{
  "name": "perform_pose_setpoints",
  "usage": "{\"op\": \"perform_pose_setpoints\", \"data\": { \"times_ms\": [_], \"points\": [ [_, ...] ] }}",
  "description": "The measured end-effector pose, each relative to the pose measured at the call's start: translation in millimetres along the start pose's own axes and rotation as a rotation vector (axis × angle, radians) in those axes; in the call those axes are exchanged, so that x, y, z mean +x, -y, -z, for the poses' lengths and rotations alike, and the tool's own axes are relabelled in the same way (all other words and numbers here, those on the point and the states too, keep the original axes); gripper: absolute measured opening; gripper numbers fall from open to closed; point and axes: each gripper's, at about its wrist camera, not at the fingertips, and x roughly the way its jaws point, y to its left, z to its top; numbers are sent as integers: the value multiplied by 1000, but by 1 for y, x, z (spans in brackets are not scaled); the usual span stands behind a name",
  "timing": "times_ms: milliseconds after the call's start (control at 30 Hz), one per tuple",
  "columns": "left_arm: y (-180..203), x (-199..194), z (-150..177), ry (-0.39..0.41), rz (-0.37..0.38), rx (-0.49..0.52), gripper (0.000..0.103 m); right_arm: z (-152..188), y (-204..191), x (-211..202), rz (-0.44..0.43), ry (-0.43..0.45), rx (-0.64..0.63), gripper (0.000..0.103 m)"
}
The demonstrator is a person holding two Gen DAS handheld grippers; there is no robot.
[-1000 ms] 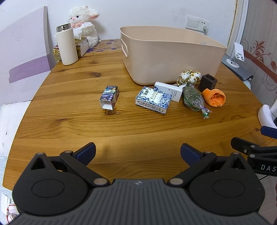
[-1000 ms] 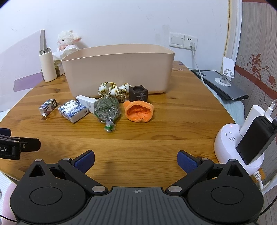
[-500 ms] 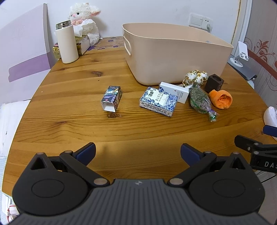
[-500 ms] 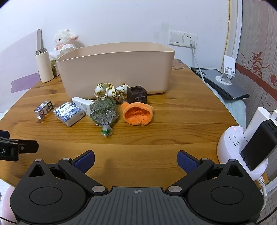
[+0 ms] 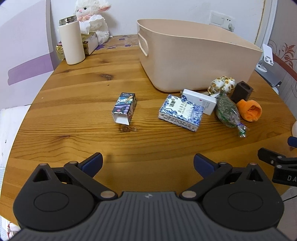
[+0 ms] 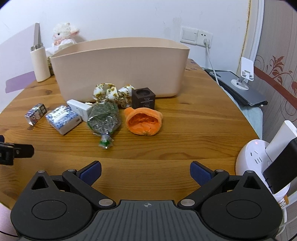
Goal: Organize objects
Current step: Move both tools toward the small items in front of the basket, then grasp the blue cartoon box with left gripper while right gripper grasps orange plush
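Note:
A beige bin stands on the round wooden table. In front of it lie a cartoon-print box, a blue-white box, a white box, a bag of green herbs, an orange cloth, a dark cube and a floral fabric piece. My left gripper is open and empty, short of the cartoon box. My right gripper is open and empty, short of the orange cloth.
A cream thermos, a plush lamb and a tissue box stand at the back left. A white power hub with plugs sits at the right edge. A laptop and phone stand lie far right.
Both grippers have moved forward over the table toward the objects, which now look nearer. Both stay open and empty. No object has moved.

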Motion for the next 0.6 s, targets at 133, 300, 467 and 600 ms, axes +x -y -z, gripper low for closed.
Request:
{"op": "perform_pose_setpoints", "data": {
  "times_ms": [133, 300, 467, 600],
  "points": [
    [-5, 12, -6, -13, -5, -9, 103, -3, 5, 9, 19, -18, 13, 103],
    [-12, 26, -14, -22, -10, -19, 103, -8, 7, 20, 47, -38, 20, 103],
    [-21, 39, -22, -31, -17, -30, 103, -12, 7, 30, 48, -51, 35, 103],
    [-25, 47, -30, -21, -35, -23, 103, -18, 9, 36, 43, -51, 48, 103]
  ]
}}
